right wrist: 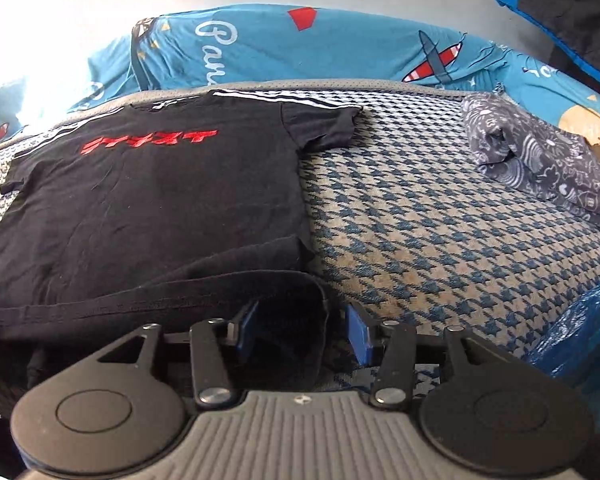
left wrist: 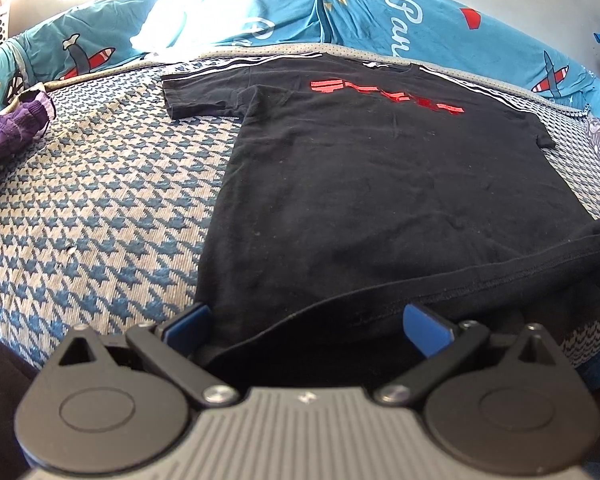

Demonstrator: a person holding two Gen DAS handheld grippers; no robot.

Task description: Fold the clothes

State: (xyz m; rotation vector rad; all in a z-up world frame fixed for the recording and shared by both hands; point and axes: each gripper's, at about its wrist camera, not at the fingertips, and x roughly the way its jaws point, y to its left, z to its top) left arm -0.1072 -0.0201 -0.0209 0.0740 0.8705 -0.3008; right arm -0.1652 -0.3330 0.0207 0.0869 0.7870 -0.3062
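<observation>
Bed (left wrist: 100,184), houndstooth cover, carries everything. Black T-shirt (left wrist: 360,168) with red print lies flat, face up, collar toward the far edge by the blue aeroplane-print bedding (left wrist: 380,12), hem at the near edge under both your tools.

Step in hand, as judged: the shirt is spread out and no fold has been made yet. Next move calls for a fresh hold on the hem corners or the sleeves, then carrying cloth across the body of the shirt.

Left gripper (left wrist: 306,324): fingers wide apart, hem fabric slack between them, pads not pressing. Right gripper (right wrist: 304,332): fingers apart, hem corner bunched between them, not pinched as far as you can see.

Left wrist view alone shows the purple garment (left wrist: 12,132) at the bed's left edge and the whole left sleeve. Right wrist view alone shows the folded grey patterned cloth (right wrist: 540,160) near the right edge, and blue plastic (right wrist: 580,328) at the near right corner.
</observation>
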